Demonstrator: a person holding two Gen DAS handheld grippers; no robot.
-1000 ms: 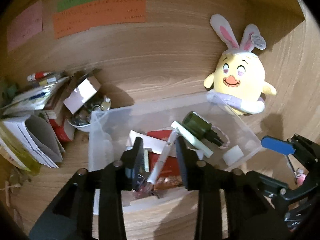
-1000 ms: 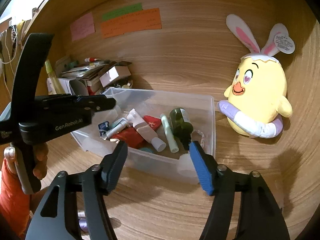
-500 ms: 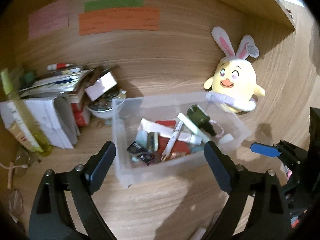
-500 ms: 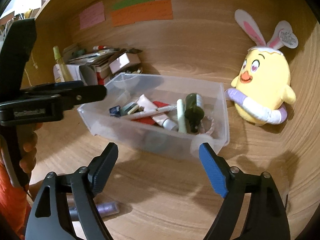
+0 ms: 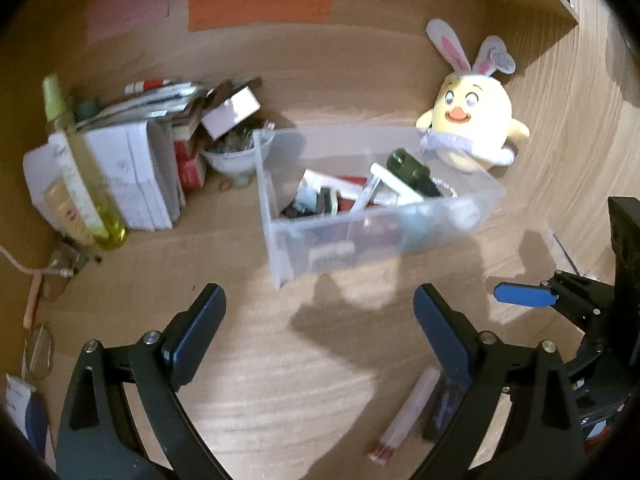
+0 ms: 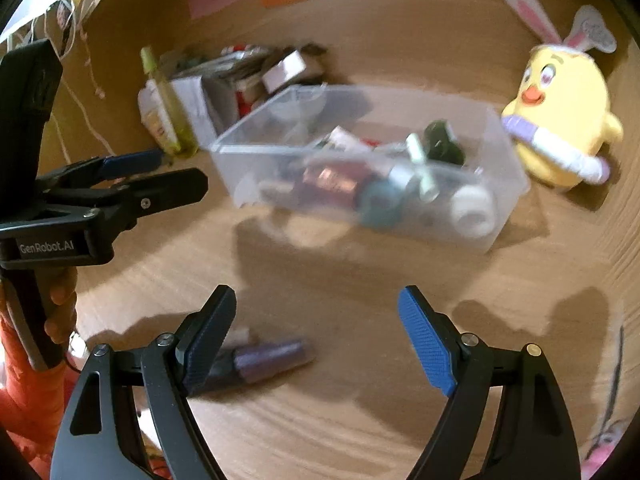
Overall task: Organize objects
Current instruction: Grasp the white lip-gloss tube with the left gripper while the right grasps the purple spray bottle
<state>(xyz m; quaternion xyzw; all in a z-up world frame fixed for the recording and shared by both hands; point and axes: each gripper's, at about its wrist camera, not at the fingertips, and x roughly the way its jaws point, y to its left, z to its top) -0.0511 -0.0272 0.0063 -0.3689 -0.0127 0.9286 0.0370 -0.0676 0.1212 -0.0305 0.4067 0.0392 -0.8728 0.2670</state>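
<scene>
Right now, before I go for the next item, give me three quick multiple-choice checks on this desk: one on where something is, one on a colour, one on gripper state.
1. Where does the plush chick sit relative to the clear bin?
A. Inside it
B. Behind its far right corner
C. On the stack of papers

2. What colour is the tube lying on the desk near the right gripper?
A. Purple
B. Yellow
C. White

3. How does the left gripper stand?
A. Shut on a pen
B. Shut, empty
C. Open, empty

Answers: 1 B, the chick stands on the desk beyond the bin's far right end. 2 A, the right wrist view shows a purple tube by the left fingertip. 3 C, its fingers are spread wide with only bare desk between them.
</scene>
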